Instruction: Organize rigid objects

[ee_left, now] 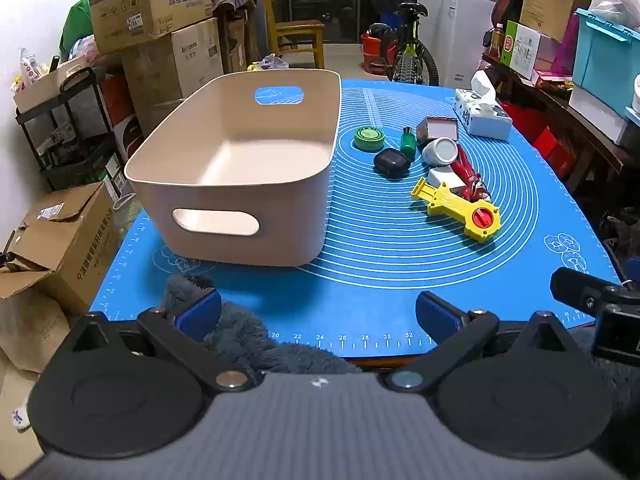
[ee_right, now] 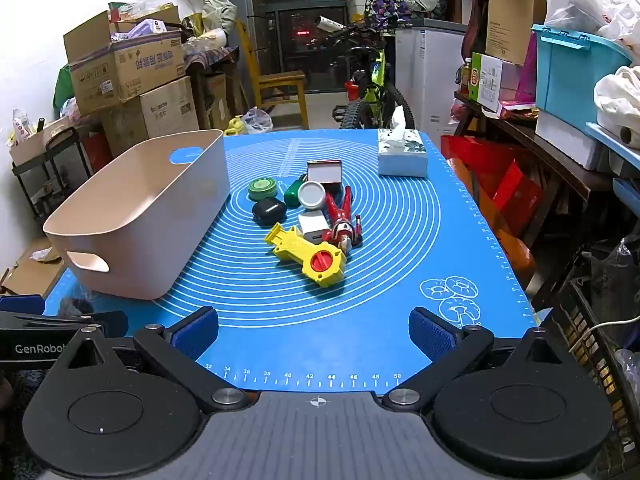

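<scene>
Jaws wide, both grippers empty, near tabletop edge. Suggest right gripper [ee_right: 314,334] take yellow toy [ee_right: 310,256] first; bin [ee_right: 132,216] left.

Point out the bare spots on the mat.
Free: mat right of the yellow toy, and the near strip before both grippers. The beige bin is empty. Crowded: the cluster from the green tin to the toy.

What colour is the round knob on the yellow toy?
Red: the knob shows best in the right wrist view.

Stacked cardboard boxes [ee_left: 148,4], wooden chair [ee_right: 280,84], bicycle [ee_right: 372,84], dark window [ee_right: 308,20]
</scene>
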{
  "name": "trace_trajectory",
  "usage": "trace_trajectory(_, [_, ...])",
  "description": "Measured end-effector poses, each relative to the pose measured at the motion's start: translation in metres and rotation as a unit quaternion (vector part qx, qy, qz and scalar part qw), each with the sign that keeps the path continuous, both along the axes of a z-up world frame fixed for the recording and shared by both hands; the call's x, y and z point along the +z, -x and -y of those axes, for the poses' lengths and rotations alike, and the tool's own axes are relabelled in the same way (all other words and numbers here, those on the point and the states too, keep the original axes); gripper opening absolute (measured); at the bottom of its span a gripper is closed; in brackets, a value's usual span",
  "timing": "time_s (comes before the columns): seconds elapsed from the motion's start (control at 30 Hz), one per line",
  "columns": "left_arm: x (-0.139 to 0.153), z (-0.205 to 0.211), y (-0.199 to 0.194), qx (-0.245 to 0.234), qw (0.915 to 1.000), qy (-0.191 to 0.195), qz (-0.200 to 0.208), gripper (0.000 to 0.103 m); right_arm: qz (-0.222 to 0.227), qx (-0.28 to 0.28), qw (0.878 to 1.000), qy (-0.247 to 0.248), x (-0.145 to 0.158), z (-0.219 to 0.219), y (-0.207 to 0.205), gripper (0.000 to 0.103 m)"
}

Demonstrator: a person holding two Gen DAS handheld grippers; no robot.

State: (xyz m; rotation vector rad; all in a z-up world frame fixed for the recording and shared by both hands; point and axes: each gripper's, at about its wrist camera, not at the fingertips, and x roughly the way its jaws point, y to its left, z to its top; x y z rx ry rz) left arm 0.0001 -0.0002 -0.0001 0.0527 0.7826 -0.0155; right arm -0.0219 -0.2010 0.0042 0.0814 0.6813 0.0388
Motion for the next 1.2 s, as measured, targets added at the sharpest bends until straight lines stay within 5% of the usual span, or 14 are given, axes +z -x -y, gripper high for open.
trace_trajectory(1.2, [-0.0001,0.0001,0.0007,0.001,1.0000,-0.003,-0.001,0.102,0.000,0.000,1.000,-0.002,-0.0005,0.0008,0.0000,0.101])
